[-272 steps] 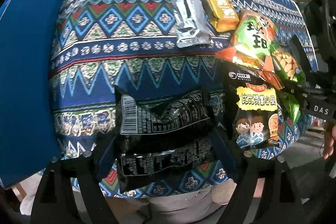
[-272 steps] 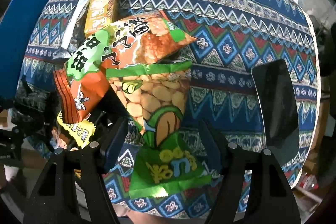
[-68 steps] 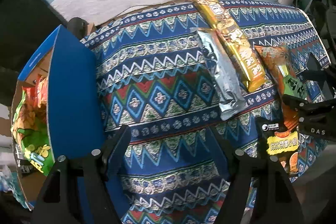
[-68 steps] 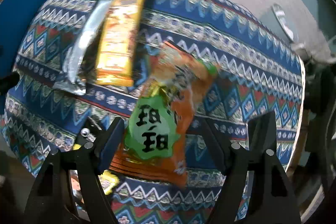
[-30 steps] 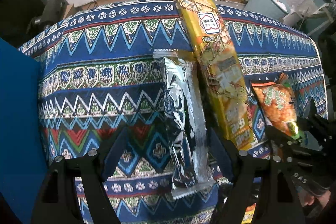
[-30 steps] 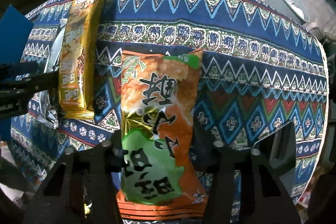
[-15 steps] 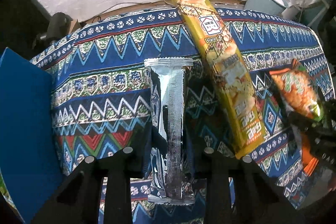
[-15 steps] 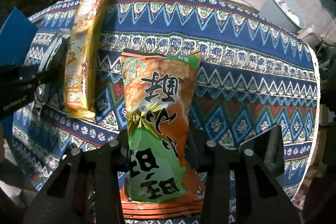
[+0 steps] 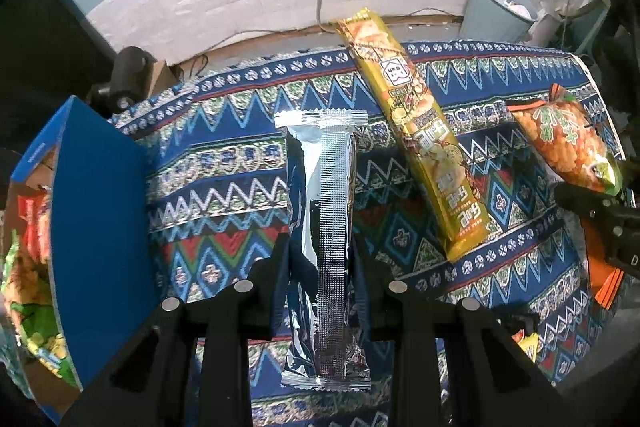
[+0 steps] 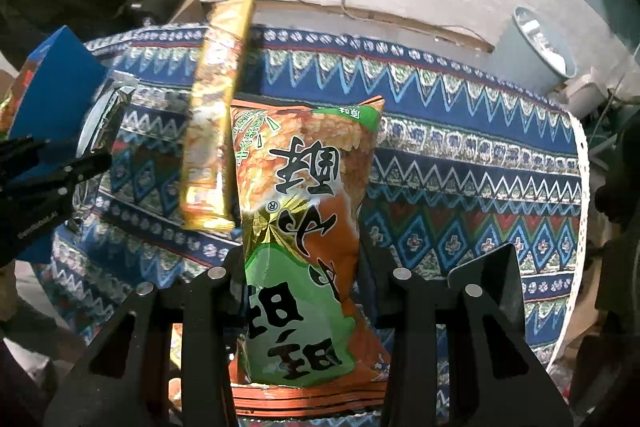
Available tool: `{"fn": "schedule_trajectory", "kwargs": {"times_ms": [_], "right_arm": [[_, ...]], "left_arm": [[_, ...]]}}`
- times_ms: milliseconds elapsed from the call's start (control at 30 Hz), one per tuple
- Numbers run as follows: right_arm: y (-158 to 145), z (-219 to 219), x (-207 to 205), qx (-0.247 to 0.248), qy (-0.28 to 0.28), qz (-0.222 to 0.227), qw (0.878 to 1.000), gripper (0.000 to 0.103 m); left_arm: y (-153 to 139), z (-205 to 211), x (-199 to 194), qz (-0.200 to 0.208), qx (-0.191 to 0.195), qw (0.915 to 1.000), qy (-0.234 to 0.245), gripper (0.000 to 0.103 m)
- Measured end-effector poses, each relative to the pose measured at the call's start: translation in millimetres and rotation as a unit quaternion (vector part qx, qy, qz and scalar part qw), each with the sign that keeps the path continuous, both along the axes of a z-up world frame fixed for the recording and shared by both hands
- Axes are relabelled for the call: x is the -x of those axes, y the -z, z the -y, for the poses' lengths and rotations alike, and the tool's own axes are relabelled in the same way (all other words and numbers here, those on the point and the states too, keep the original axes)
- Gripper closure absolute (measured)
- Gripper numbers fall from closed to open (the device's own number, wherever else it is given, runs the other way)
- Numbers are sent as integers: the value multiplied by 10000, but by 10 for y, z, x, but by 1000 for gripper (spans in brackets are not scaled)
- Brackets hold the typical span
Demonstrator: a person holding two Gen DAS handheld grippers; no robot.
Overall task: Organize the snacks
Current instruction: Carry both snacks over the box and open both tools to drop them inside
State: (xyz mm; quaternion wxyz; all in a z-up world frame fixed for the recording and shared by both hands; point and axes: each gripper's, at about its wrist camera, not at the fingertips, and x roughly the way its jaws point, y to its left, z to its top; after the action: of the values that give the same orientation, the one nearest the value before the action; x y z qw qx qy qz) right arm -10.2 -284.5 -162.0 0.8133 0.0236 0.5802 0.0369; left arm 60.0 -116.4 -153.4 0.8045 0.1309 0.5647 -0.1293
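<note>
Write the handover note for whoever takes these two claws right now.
Left claw: shut on the silver pack, lifted above the cloth.
Right claw: shut on the orange bag.
Blue box stands at the left, with some snacks already inside.
Left to do: put both held packs in the box, then the yellow pack lying on the cloth. A yellow-labelled pack peeks out at the near right edge.

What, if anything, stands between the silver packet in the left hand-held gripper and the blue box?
Nothing visible. The silver packet sits in the left hand-held gripper, and only bare patterned tablecloth separates it from the blue box on its left.
</note>
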Motion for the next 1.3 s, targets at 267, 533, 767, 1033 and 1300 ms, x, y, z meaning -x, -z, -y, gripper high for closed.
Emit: {"fn": "schedule_trajectory", "kwargs": {"times_ms": [267,533,767,1033,1300], "right_arm": [[-213,-176,54,-58,-119,203,9997,64],[-466,-457,81,-156,-265,464,9984,64],[-709,-725,66,-274,-485,686,9961,64],[-939,-1126,47,-399,-828,850,9921,64],[-1035,-1532,-38,-477,-1116,868,9888,64]], "left_arm": [[-257,-160,173,253,60,9997,39,74],[-528,-426,347,474,72,9988,48,74],[-736,-622,480,816,-62,9966,74,74],[-922,-911,573,1048,-53,9945,-7,74],[-1030,-1286,575,1211,-5,9922,-279,74]]}}
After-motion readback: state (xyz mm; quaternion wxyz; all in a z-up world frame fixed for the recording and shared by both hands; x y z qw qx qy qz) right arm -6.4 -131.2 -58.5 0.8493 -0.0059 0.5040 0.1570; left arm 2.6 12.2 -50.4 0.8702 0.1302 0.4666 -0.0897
